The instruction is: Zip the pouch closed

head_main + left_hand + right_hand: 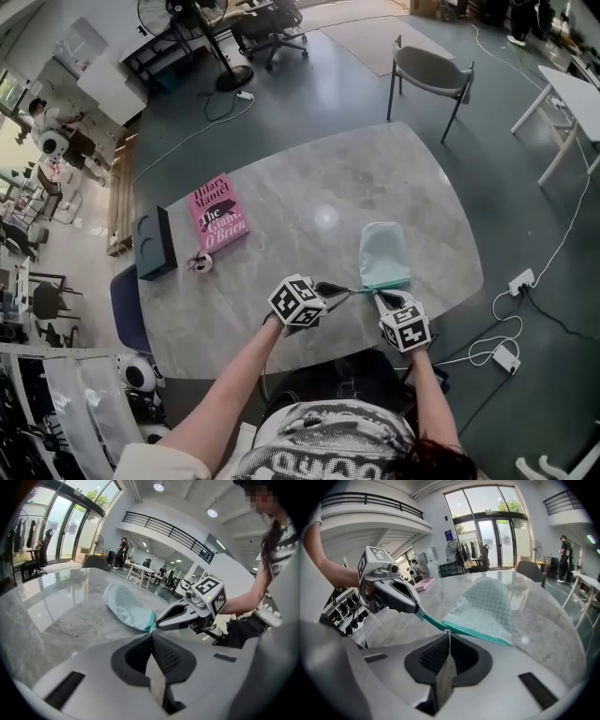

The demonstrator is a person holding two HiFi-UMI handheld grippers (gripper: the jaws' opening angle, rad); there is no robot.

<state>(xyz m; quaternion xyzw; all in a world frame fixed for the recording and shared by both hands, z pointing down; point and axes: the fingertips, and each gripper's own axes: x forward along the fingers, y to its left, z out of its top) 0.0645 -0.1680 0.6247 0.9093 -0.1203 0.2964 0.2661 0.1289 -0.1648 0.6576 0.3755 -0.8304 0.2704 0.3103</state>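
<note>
A pale teal mesh pouch [384,251] lies flat near the front edge of the grey marble table [309,178], its teal zipper edge toward me. My left gripper [348,292] comes in from the left and is shut on the end of the zipper tape [433,622] at the pouch's near left corner [151,622]. My right gripper [379,296] is shut on the small metal zipper pull [447,632], close to that same corner. In the left gripper view the right gripper [158,622] meets the pouch [123,603] right at my jaws. The tape is pulled taut between the two grippers.
A pink book [219,214], a dark box [155,244] and a small round object [200,263] sit at the table's left. A grey chair [429,73] stands beyond the far edge. Cables and a power strip [507,357] lie on the floor at right.
</note>
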